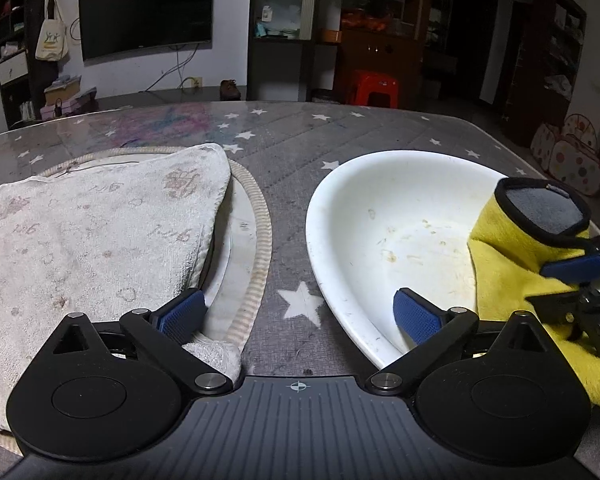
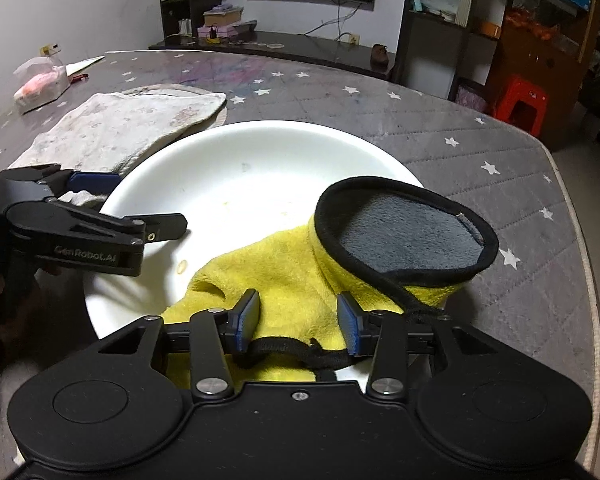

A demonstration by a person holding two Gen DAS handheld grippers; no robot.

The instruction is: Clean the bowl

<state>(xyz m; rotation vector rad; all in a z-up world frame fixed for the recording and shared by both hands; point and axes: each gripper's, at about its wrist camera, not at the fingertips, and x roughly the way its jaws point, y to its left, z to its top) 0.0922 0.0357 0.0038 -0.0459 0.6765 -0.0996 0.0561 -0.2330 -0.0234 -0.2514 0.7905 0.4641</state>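
A white bowl [image 1: 380, 200] [image 2: 240, 160] with small food stains inside sits on the grey star-patterned table [image 1: 300, 136]. A yellow cloth [image 1: 512, 256] [image 2: 292, 264] with a grey, black-edged flap lies over the bowl's near side. My right gripper [image 2: 299, 318] [image 1: 560, 284] is shut on a bunched fold of this cloth, a black strap running beneath the pads. My left gripper [image 1: 296, 304] [image 2: 148, 200] stands wide open astride the bowl's left rim. One finger is inside the bowl, the other over the towel, and nothing is gripped.
A stained white towel [image 1: 92, 232] [image 2: 120, 128] lies on a round mat with a woven rim [image 1: 260, 240], left of the bowl. A plastic bag [image 2: 40, 88] sits at the table's far left. The table edge [image 2: 580, 240] curves past on the right. A red stool [image 2: 520, 104] stands beyond.
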